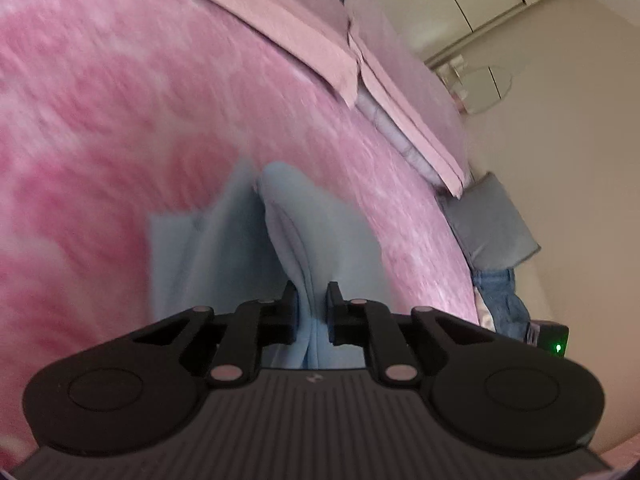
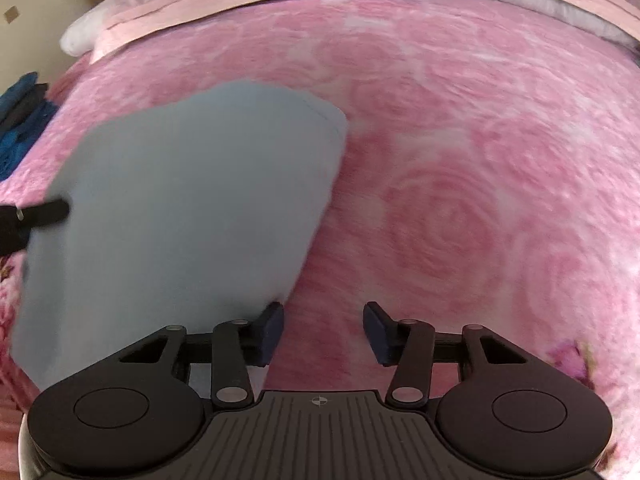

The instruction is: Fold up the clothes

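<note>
Pinching one light blue garment (image 1: 312, 240), left gripper (image 1: 311, 312) has its jaws pressed on a bunched fold; right gripper (image 2: 323, 330) spread wide, holding nothing, its left finger (image 2: 272, 328) beside the cloth edge; garment blurred, plain, draped over pink rose blanket (image 2: 460, 200)

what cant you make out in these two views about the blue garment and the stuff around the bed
- Blue garment: type unclear; motion blur in both views, lower edge behind the right hand-held gripper.
- Grip point: left hand-held gripper covers the pinched fold.
- Dark blue items: cut off by the right view's left edge.
</note>
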The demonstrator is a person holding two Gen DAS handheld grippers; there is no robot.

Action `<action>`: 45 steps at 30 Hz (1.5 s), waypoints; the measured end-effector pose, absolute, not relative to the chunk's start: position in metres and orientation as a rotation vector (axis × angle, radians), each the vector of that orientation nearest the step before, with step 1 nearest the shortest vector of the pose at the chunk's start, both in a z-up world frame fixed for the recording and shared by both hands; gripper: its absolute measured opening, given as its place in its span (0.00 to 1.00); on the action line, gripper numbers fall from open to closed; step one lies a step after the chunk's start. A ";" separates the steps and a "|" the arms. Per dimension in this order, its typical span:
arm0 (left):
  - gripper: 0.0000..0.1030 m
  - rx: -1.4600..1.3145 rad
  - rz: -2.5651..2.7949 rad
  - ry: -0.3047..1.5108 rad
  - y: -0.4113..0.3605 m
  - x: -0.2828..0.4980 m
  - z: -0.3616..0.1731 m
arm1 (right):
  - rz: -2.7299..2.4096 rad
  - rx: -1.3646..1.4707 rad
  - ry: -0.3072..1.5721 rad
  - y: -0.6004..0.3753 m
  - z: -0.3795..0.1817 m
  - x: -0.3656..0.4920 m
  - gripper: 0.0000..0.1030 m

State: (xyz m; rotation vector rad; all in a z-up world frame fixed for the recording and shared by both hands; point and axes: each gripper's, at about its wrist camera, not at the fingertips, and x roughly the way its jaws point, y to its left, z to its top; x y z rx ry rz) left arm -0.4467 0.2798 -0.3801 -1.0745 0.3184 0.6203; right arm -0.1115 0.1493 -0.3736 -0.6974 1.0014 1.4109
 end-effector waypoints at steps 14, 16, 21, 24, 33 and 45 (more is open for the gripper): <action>0.10 -1.114 0.683 0.337 0.284 -0.472 -0.407 | 1.464 -0.798 0.930 0.168 -0.371 -0.147 0.47; 0.10 -1.112 0.684 0.337 0.283 -0.474 -0.406 | 1.461 -0.798 0.928 0.168 -0.370 -0.148 0.47; 0.10 -1.099 0.691 0.336 0.281 -0.476 -0.400 | 1.464 -0.799 0.926 0.168 -0.369 -0.149 0.47; 0.10 -1.085 0.690 0.334 0.280 -0.478 -0.394 | 1.475 -0.793 0.927 0.167 -0.367 -0.149 0.47; 0.10 -1.087 0.716 0.339 0.279 -0.487 -0.405 | 1.504 -0.778 0.925 0.166 -0.367 -0.153 0.46; 0.19 -1.054 0.831 0.307 0.237 -0.502 -0.399 | 1.532 -0.435 0.803 0.104 -0.379 -0.134 0.46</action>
